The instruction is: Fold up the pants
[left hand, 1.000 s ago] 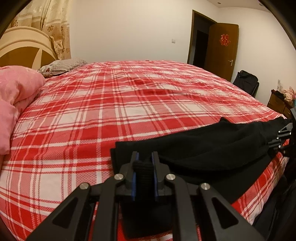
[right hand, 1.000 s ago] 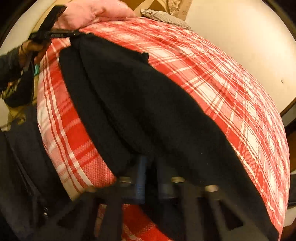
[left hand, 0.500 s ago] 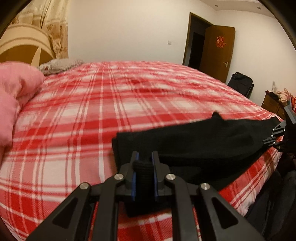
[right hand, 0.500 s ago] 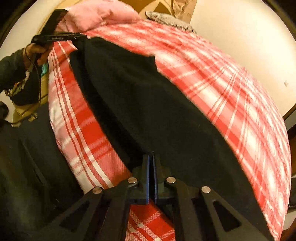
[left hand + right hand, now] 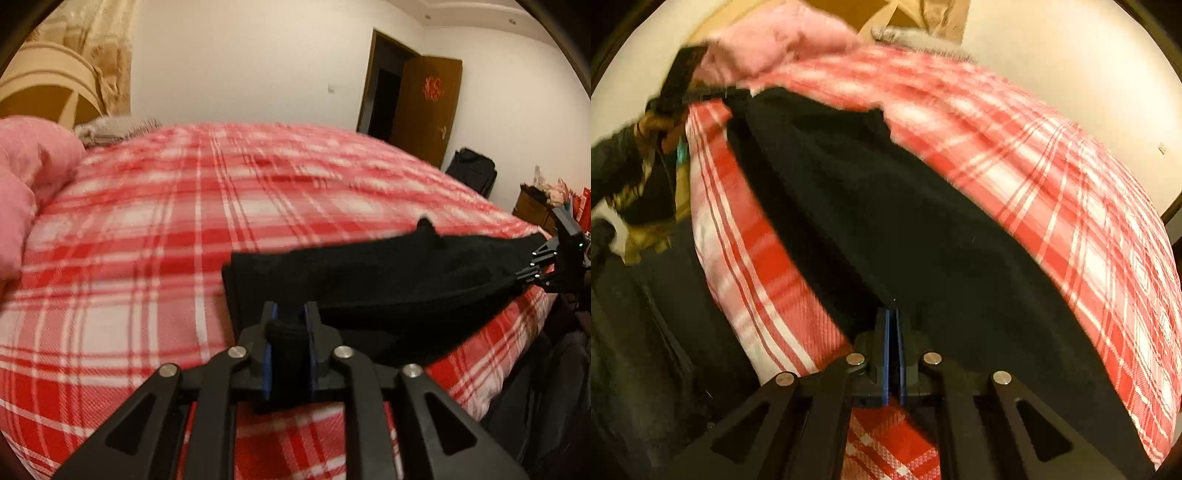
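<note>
Bedroom, red plaid bed (image 5: 155, 236), motion blur in both views. Black pants (image 5: 388, 273) lie stretched along the near edge. Left gripper (image 5: 290, 321) is clamped on a bunched end, pads slightly apart around the cloth. Right gripper (image 5: 892, 325) is pinched nearly together on the other end. Red door decoration (image 5: 433, 88) is unreadable.

Two wrist cameras are looking low and close along their fingers across a plaid bed (image 5: 155, 229), the left facing the door (image 5: 424, 107), the right facing the headboard end, both sharing black pants (image 5: 886, 221).
</note>
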A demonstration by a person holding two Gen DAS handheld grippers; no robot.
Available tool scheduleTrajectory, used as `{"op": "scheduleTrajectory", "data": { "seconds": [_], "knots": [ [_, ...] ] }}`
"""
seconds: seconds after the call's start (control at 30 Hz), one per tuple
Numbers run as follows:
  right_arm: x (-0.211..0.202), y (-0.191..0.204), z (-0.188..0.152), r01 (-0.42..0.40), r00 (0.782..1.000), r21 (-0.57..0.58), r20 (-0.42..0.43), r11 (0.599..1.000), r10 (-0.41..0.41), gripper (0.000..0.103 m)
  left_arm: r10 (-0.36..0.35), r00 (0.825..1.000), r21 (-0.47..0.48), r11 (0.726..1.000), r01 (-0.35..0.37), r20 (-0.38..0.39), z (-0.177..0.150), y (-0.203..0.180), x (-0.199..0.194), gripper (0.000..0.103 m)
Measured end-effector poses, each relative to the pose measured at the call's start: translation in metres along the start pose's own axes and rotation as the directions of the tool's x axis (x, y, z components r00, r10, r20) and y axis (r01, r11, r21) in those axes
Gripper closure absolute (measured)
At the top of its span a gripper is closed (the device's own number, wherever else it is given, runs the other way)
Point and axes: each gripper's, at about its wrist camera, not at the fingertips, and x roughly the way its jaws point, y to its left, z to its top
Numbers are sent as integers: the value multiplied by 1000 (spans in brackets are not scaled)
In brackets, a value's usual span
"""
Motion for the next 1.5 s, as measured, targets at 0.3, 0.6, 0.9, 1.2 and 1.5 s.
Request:
{"op": "scheduleTrajectory", "data": {
  "seconds": [0.3,0.6,0.9,1.2,1.5],
  "knots": [
    [-10,-6,-8,-55,998,-24,-21,998,55,97,47,998,-101,994,-41,52,-13,39,-45,50],
    [-26,12,0,-37,999,-121,5,992,38,96,-12,999,-212,977,4,-39,-2,39,-6,70],
    [-28,17,10,-44,997,-104,58,994,50,96,-17,993,-235,972,-12,-120,24,31,37,69],
    [-20,18,9,-58,996,-84,64,995,63,96,10,992,-238,971,-39,-122,31,30,32,68],
    [-24,16,12,-51,994,-57,90,997,56,96,-32,995,-182,983,14,-95,53,16,20,92]
  ]
}}
